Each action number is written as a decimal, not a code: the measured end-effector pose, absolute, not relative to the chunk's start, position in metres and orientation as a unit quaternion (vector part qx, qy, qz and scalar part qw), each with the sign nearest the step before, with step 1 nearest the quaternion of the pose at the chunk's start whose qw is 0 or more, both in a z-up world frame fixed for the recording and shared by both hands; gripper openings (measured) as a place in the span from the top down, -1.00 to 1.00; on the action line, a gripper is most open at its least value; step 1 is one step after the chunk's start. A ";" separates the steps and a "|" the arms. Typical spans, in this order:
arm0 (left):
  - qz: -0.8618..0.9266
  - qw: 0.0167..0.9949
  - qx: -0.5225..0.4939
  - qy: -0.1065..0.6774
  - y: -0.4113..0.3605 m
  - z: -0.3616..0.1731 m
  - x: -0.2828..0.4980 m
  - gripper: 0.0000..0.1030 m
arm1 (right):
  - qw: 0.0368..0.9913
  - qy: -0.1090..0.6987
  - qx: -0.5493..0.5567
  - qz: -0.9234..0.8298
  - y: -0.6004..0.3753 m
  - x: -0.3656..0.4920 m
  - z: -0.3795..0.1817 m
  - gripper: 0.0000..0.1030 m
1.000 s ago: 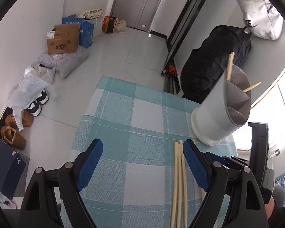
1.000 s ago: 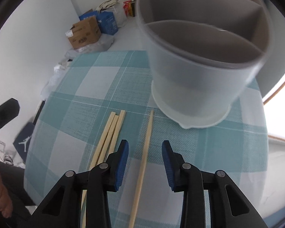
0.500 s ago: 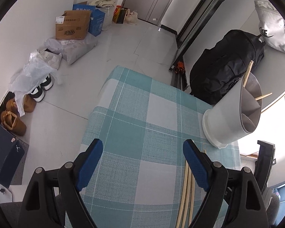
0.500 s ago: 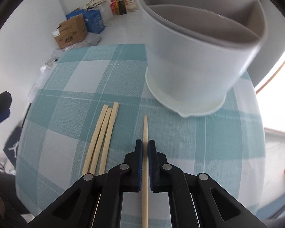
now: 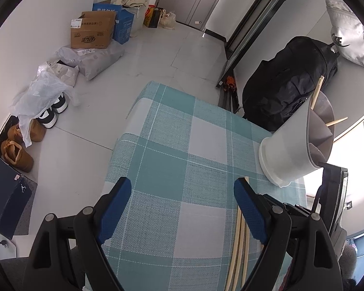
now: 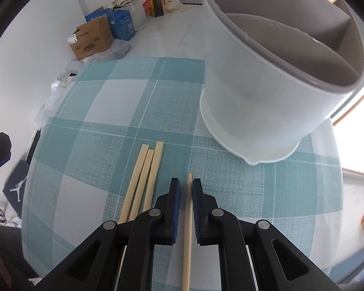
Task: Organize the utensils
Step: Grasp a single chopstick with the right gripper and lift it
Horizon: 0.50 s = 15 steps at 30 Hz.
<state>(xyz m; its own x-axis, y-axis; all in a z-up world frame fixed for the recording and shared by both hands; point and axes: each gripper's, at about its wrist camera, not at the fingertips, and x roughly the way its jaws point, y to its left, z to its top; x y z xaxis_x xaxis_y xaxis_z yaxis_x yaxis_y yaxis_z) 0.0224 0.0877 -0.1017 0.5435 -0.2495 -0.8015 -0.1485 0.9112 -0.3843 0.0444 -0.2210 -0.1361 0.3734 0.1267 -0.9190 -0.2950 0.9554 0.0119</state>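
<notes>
- Right tongs sit low over the table, their blue pads nearly together on either side of a single chopstick; narrow gaps show on both sides of the stick, so the squeeze looks close but I cannot say it is firm.
- That chopstick lies flat on the checked cloth, pointing toward the utensil holder, which stands just beyond its tip.
- Left tongs hover wide apart with nothing between them, above a bare stretch of the cloth.
- Three more chopsticks lie side by side just left of the right tongs — touching one another, apart from the single stick.
- In the left wrist view the holder's far compartment already has two chopsticks standing in it; the nearer compartments look empty from the right wrist view.
- Judging by this, the sorting is partway through — two sticks put away, four left on the table.
- What seems to remain: lift the single stick, tip it upright into the holder, then do the same for the group of three.
</notes>
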 end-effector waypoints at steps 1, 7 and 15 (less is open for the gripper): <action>-0.032 0.853 -0.207 0.479 0.086 -0.103 0.023 -0.61 | 0.825 0.545 -0.075 0.131 -0.221 0.045 -0.136 0.94; -0.060 0.844 -0.161 0.507 0.064 -0.112 0.023 -0.61 | 0.845 0.512 -0.031 0.151 -0.234 0.042 -0.115 0.94; -0.106 0.813 -0.100 0.564 0.018 -0.134 0.022 -0.62 | 0.885 0.425 0.089 0.169 -0.292 0.022 -0.053 0.94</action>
